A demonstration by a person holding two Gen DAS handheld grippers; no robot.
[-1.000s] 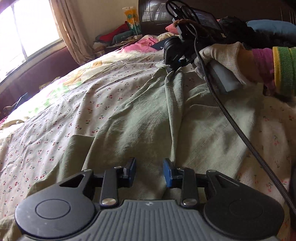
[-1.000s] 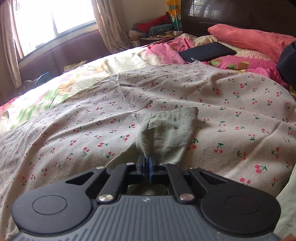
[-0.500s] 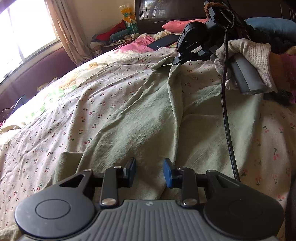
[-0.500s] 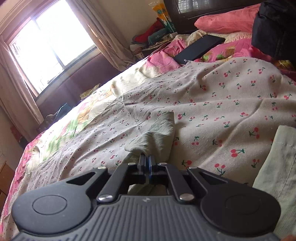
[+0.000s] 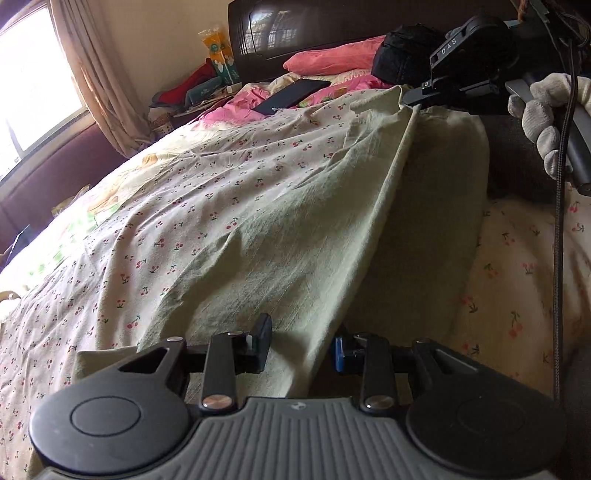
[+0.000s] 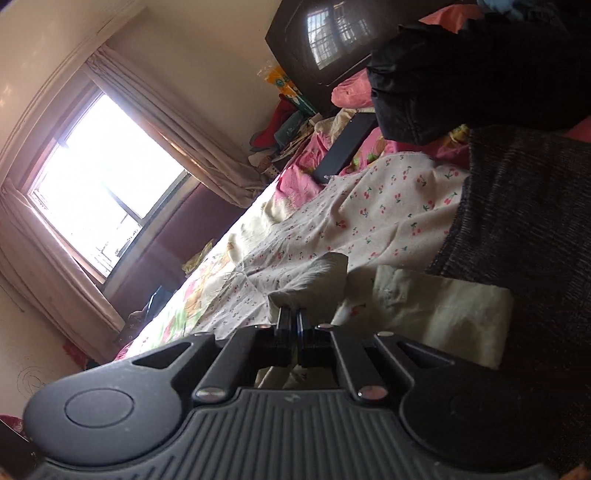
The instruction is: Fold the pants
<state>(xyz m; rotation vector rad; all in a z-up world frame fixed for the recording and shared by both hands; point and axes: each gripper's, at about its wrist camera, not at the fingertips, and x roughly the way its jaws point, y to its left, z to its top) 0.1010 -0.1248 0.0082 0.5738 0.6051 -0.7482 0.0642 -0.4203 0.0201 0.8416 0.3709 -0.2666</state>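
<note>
L wrist cam sits low, close over the pale green pants (image 5: 295, 236), facing up the bed toward the headboard (image 5: 314, 26); right gripper (image 5: 413, 99) shows at top right. R wrist cam is rolled sideways, higher, facing the window (image 6: 99, 184). Both share cherry-print sheet (image 5: 207, 192), black tablet (image 5: 291, 96), curtain (image 5: 96, 81)
</note>
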